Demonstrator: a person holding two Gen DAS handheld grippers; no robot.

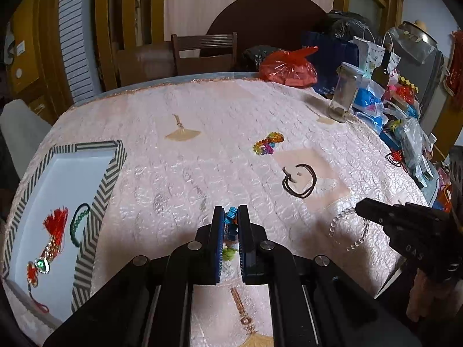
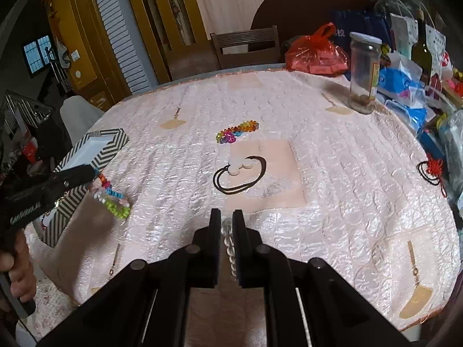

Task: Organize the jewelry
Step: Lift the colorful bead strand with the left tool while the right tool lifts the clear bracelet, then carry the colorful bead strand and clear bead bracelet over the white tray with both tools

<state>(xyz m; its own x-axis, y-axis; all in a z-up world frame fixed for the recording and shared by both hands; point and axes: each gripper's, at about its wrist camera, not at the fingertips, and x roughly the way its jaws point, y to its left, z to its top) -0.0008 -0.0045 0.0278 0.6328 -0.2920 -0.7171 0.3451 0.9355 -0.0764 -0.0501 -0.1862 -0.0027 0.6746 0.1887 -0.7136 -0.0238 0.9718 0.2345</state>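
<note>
Striped tray (image 1: 101, 185) holds two pieces: red tassel charm (image 1: 52, 237), green bracelet (image 1: 76, 221). Left tool (image 1: 230, 214) grips colourful bracelet (image 1: 231, 217), right tool (image 2: 226, 217) clear beads (image 2: 228, 243).

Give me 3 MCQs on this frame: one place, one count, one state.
1. Where is the green bracelet?
A. in the striped tray
B. beside the glass jar
C. on the chair

2. How many pieces lie in the tray?
A. none
B. two
C. five

3. What is the right gripper doing?
A. open, empty
B. shut on the clear bead bracelet
C. shut on the black cord necklace

Key: 1 A, it lies along the tray's wall; 2 B, the green bracelet and a red tassel ornament; 3 B, clear beads sit between its fingers.
</note>
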